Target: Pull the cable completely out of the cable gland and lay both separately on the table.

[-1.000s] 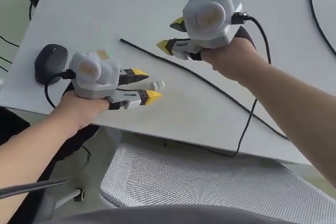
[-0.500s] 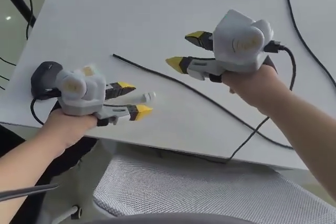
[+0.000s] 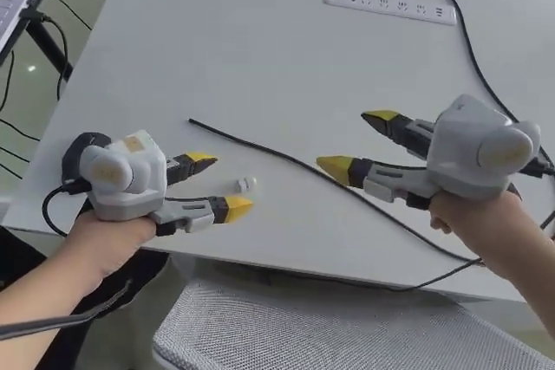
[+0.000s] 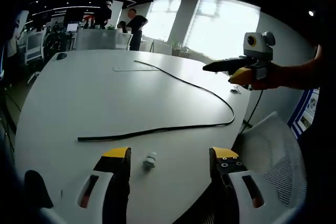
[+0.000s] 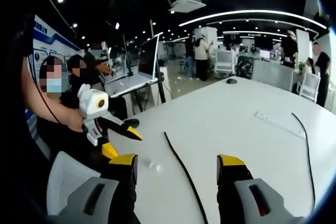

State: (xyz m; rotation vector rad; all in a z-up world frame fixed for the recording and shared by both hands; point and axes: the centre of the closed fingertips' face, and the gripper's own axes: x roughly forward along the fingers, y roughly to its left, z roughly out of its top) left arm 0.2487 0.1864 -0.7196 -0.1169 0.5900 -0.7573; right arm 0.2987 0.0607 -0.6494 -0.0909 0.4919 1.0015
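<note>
The two tongs have drawn apart over the last second. The right tongs [image 3: 356, 140], which hung over the free end of the cable [image 3: 286, 155], now sit at the right of the head view, jaws spread and empty. The left tongs [image 3: 221, 182], at lower left, are also spread and grip nothing. The cable gland [image 3: 245, 185] lies on the white surface [image 3: 260, 41] just off their tips, near the cable but apart from it, with the cable running from centre left down to lower right.

Both parts look already laid down, so what remains is a clean retreat. The gland is small and may roll, so back the left tongs straight off without brushing it. Keep the right tongs' own lead from dragging across the cable.
</note>
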